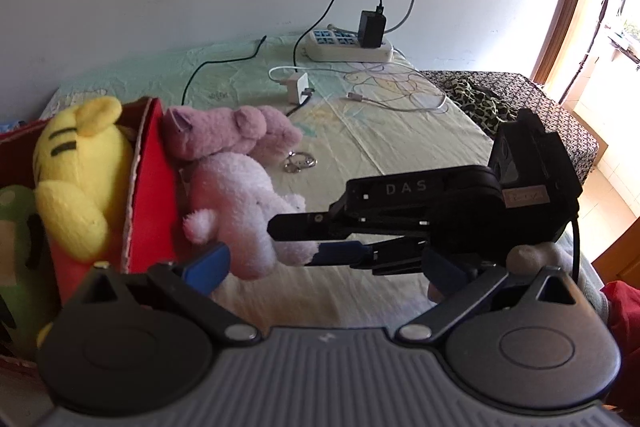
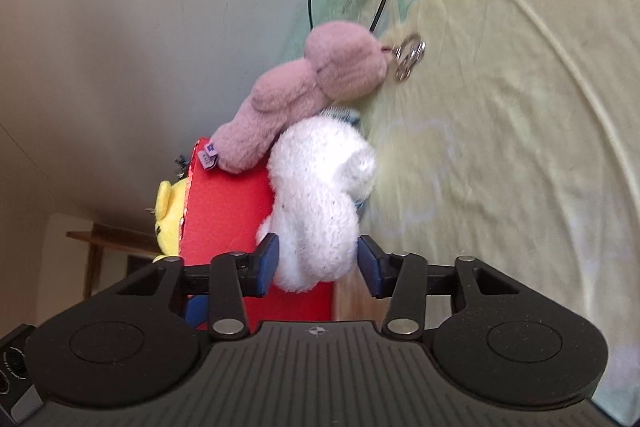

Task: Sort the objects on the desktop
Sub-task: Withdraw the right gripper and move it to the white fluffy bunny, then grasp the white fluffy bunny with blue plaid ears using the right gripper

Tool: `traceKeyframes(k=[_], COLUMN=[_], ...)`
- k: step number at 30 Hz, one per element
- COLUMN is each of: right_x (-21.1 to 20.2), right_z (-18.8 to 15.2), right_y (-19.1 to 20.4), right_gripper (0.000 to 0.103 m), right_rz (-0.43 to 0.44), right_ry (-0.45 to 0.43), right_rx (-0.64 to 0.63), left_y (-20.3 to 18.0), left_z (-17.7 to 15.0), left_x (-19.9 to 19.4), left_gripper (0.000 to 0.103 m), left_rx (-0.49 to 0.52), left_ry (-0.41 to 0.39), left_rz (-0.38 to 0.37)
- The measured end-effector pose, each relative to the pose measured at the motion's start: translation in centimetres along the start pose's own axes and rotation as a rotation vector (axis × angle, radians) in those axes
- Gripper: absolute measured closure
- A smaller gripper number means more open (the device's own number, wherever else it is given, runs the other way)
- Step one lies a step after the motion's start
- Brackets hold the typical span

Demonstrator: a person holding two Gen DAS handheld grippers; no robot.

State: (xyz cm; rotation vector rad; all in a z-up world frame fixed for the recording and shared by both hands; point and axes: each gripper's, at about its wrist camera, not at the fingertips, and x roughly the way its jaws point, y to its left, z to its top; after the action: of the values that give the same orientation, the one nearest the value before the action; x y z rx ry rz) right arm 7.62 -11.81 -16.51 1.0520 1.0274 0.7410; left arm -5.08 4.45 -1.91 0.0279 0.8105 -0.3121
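1. Your right gripper [image 2: 318, 267] has its jaws apart, one blue pad on each side of the white plush toy [image 2: 320, 203] at the lower centre of the right wrist view; whether either pad touches the fur, you cannot tell.
2. Your left gripper [image 1: 324, 267] sits at the bottom of its own view with jaws wide apart and nothing between them.
3. In that left view the right gripper reaches in from the right, its fingertips at the white plush.
4. The white plush lies against the outer wall of the red box [image 1: 150, 187], left of centre.
5. The mauve plush toy [image 1: 232, 131] lies just above it, with a metal key ring [image 1: 298, 163] beside it.
6. A yellow plush toy [image 1: 76, 171] sits inside the box at the left edge.
7. A power strip [image 1: 348, 47] and a white charger [image 1: 298, 87] lie on the pale sheet [image 1: 400, 147] at upper centre.
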Motion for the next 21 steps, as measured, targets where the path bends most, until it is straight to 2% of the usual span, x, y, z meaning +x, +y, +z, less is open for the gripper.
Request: traceKeyframes(k=[1,10,15,21], right_x=[0.2,-3.3,-6.6,-9.9], right_z=[0.0,-0.5,-2.1,-2.7], right_y=[-0.1,-0.6,-1.7,-2.7], right_gripper=[0.078,0.083,0.083,0.081], right_rz=[0.01,-0.008,-0.042,-0.105], right_ry=[0.011,-0.021,-0.031,-0.044], right_rx=[0.004,-0.004,0.03,0.033], left_y=[0.0,-0.6,-2.0,-3.6], left_z=[0.0,0.3,-0.3,-2.0], left_x=[0.0,-0.3,0.1,1.8], left_gripper=[0.001,0.001,0.001,0.001], left_rx=[-0.005,-0.041,-0.05,-0.044], left_ry=[0.001,-0.013,0.019,0.087], left_rz=[0.005,0.027,-0.061,-0.088])
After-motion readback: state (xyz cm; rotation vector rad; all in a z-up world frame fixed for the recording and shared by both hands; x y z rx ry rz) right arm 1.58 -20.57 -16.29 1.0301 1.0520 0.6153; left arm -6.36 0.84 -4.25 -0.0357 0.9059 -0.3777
